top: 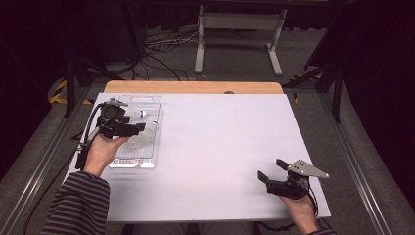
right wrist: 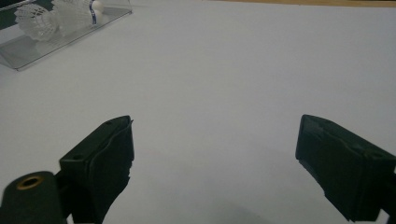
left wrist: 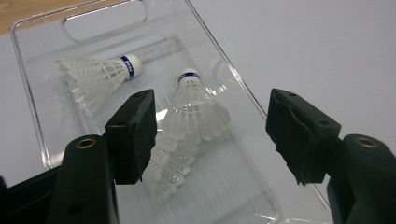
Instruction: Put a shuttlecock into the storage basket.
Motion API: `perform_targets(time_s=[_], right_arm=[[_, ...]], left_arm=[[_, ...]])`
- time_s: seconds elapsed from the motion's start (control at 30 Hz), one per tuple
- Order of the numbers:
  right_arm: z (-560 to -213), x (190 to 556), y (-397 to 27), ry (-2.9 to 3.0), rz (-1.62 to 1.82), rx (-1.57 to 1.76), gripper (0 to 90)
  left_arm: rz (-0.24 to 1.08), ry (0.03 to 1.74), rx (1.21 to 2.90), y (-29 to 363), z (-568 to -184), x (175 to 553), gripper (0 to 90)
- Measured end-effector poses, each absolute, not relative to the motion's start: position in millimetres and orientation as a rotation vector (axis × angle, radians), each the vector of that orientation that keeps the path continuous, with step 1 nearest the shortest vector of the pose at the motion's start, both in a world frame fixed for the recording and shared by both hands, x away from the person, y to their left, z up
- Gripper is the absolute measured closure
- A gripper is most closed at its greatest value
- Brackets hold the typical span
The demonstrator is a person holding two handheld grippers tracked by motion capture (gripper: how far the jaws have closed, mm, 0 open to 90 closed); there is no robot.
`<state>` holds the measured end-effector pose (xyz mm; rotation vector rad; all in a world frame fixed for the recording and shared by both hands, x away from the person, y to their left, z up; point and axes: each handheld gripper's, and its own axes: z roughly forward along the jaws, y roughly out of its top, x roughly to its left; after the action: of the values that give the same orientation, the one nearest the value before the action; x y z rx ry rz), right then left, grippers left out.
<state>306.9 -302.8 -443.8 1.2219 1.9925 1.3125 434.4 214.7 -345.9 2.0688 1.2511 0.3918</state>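
Left gripper point(top: 139, 128) hangs over the clear tray point(top: 147, 164) at the table's left in the high view, hiding most of its contents. Its own view shows spread, empty jaws above two white shuttlecocks, the nearer shuttlecock point(left wrist: 187, 126) partly behind one pad. Right gripper point(right wrist: 215, 163), jaws spread and empty, faces bare tabletop, with the tray cut off at its view's corner.

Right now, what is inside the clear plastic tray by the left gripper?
The clear plastic tray holds white feather shuttlecocks: one lying alone, and a nested stack. How many are nested cannot be told; the left gripper's jaw covers part.
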Motion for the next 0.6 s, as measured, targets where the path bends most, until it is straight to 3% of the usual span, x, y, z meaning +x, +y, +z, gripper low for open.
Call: perform_targets(time_s=[0.6], right_arm=[[-444, 307, -303, 1.988, 1.313, 1.221, 12.1]], left_arm=[[0.388, 1.239, 2.048, 219, -346, 421, 32.8]])
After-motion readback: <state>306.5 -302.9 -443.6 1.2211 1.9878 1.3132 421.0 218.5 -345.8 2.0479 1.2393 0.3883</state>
